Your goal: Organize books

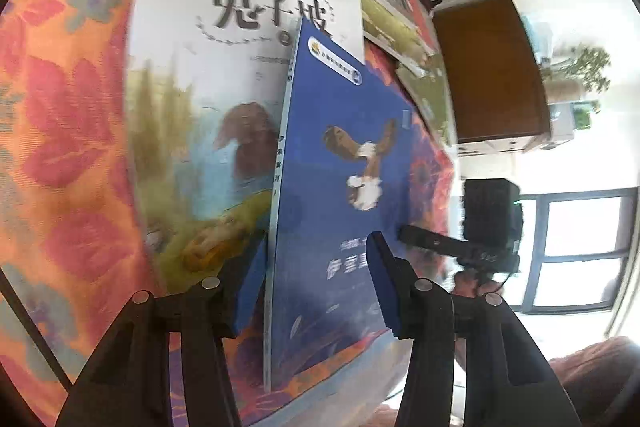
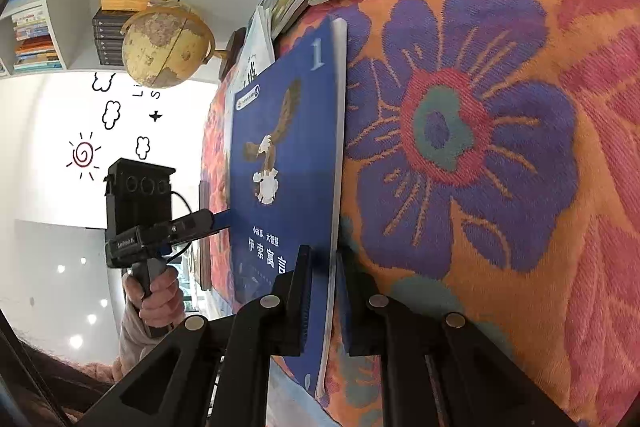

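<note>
White wall shelves (image 2: 76,39) hold stacked, colourful books. Over the orange floral cloth (image 2: 500,147), the thin blue eagle-cover book (image 2: 280,155) stands on edge. The right gripper (image 2: 324,303) is clenched on its lower page edge; the left gripper (image 1: 316,283) straddles its spine, jaws spread. Its cover reads "伊索寓言" and "1". Behind lies the pale book (image 1: 224,75) titled "兔子坡".

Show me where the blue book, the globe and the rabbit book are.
blue book (image 2: 280,187): right wrist view, front cover.
globe (image 2: 164,45): right wrist view, middle of ball.
rabbit book (image 1: 200,75): left wrist view, front cover.
</note>
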The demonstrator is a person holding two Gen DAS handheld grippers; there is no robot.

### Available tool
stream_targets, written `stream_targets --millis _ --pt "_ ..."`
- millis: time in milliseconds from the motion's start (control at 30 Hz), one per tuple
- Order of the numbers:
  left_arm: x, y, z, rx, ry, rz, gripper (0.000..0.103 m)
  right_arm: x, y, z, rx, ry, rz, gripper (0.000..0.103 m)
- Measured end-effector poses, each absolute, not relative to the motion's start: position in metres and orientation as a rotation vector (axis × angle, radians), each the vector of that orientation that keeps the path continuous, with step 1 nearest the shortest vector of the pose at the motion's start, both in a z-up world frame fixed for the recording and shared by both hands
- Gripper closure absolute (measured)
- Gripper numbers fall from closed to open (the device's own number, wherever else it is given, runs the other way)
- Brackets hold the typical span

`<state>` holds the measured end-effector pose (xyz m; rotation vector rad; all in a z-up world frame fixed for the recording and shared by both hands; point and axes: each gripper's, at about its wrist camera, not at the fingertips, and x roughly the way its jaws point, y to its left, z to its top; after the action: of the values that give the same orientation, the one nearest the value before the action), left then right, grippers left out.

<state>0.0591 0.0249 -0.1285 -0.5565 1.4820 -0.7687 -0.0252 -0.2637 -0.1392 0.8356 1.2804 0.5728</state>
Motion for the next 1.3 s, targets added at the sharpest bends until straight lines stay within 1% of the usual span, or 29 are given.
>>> stream_targets --millis 33,67,100,267,467,567,633,700,800,833,900,1300 --pt "0.062 0.023 -0.132 -0.573 1.500 -0.769 0.066 -0.024 -0.264 -0.140 0.835 1.281 0.578 0.094" --pt "0.065 0.019 -0.136 -0.571 1.522 -0.759 0.080 -0.021 -0.262 -0.139 0.829 1.285 0.583 0.094" --pt "0.068 0.015 -0.139 -0.554 1.549 -0.736 0.086 -0.023 -0.263 -0.139 0.823 1.287 0.585 0.094" --pt "0.072 0.014 -0.138 -0.565 1.595 -0.693 0.086 -0.022 -0.267 -0.144 0.863 1.273 0.608 0.093" --pt "0.070 0.010 -0.132 -0.488 1.590 -0.658 0.086 -0.019 -0.266 -0.145 0.860 1.244 0.615 0.092" --pt "0.068 0.011 -0.130 -0.462 1.591 -0.630 0.085 -0.015 -0.259 -0.139 0.807 1.233 0.590 0.092" --pt "0.063 0.009 -0.122 -0.391 1.565 -0.597 0.084 -0.016 -0.250 -0.129 0.727 1.223 0.556 0.092" --pt "0.055 0.001 -0.109 -0.250 1.516 -0.541 0.079 -0.019 -0.239 -0.118 0.669 1.216 0.533 0.093" --pt "0.040 -0.011 -0.097 -0.023 1.452 -0.471 0.077 -0.020 -0.226 -0.106 0.635 1.207 0.538 0.095" --pt "0.037 -0.012 -0.097 -0.006 1.452 -0.461 0.077 -0.021 -0.222 -0.103 0.611 1.203 0.538 0.095" --pt "0.033 -0.004 -0.096 -0.027 1.455 -0.449 0.077 -0.022 -0.210 -0.094 0.551 1.207 0.538 0.095" --pt "0.014 0.049 -0.086 -0.059 1.420 -0.464 0.077 -0.026 -0.163 -0.077 0.530 1.249 0.559 0.095"
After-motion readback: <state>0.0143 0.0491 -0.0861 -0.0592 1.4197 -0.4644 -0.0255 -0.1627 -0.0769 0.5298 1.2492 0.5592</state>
